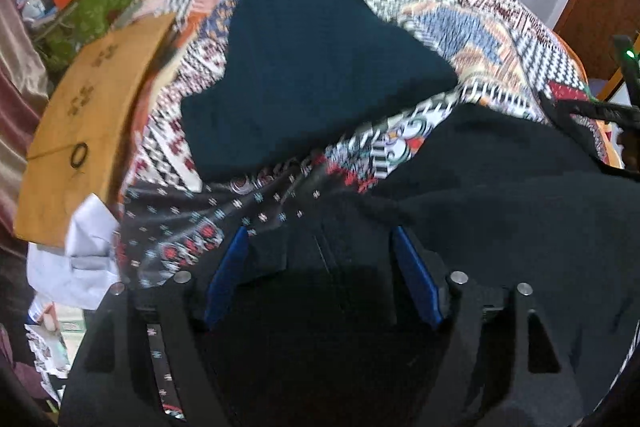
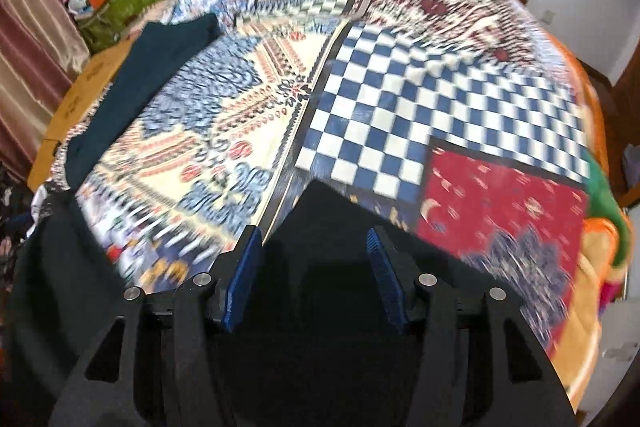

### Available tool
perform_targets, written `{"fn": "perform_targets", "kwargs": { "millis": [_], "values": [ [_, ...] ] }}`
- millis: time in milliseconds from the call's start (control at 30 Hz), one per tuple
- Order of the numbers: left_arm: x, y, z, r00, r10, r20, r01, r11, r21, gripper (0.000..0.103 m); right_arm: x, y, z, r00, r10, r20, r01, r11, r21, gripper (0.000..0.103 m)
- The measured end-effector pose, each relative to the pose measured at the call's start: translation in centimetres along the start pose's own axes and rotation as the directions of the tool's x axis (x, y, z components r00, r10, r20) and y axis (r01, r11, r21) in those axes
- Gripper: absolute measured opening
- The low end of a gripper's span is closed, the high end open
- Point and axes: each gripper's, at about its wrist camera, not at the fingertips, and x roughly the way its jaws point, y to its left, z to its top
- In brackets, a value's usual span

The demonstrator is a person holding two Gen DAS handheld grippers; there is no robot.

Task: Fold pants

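Both wrist views look forward, close over the patchwork bedspread (image 2: 440,83); both share the dark teal garment (image 1: 304,75). The far wall closes each.

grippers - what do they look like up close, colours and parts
Both alike: the left gripper and right gripper have matte black angular linkage arms with triangular cutouts, round silver pivot pins, and ribbed blue finger pads. No cables, markings or sleeves are visible.

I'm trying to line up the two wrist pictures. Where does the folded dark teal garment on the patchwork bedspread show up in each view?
Left wrist view: the dark teal garment fills the upper middle, lying on the patchwork bedspread, beyond the left hand-held gripper.
Right wrist view: the same garment is a narrow strip at the left edge of the bedspread.
Shared landmark: the green bag with orange boxes, upper left in both.
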Motion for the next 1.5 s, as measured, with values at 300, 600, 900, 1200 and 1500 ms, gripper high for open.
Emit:
{"fn": "perform_targets", "kwargs": {
  "millis": [300, 600, 900, 1200, 1500],
  "values": [
    [0.9, 0.5, 0.0, 1.0, 0.012, -0.003, -0.013, 0.999, -0.045, 0.09, 2.5, -0.4, -0.3, 1.0, -0.017, 0.02, 0.017, 1.0, -0.007, 0.014],
    [-3.4, -2.5, 0.4, 0.997, 0.073, 0.006, -0.073, 0.997, 0.036, 0.09, -9.1, -3.4, -2.6, 0.982, -0.086, 0.17, 0.084, 0.996, 0.021, 0.013],
    [-6.4, -7.4, 0.5, 0.999, 0.037, 0.023, -0.039, 0.994, 0.103, 0.09, -24.7, -9.1, -7.4, 0.903, -0.162, 0.398, 0.113, 0.983, 0.142, 0.013],
    [-5.3, -11.9, -1.8, 0.997, 0.078, -0.003, -0.075, 0.971, 0.227, 0.091, -23.3, -12.7, -13.0, 0.924, -0.222, 0.312, 0.151, 0.96, 0.237, 0.014],
    [-5.6, -9.5, -2.3, 0.999, 0.037, -0.013, -0.035, 0.991, 0.126, 0.091, -18.0, -14.8, -22.8, 0.965, -0.25, 0.081, 0.211, 0.92, 0.331, 0.018]
  ]
}}
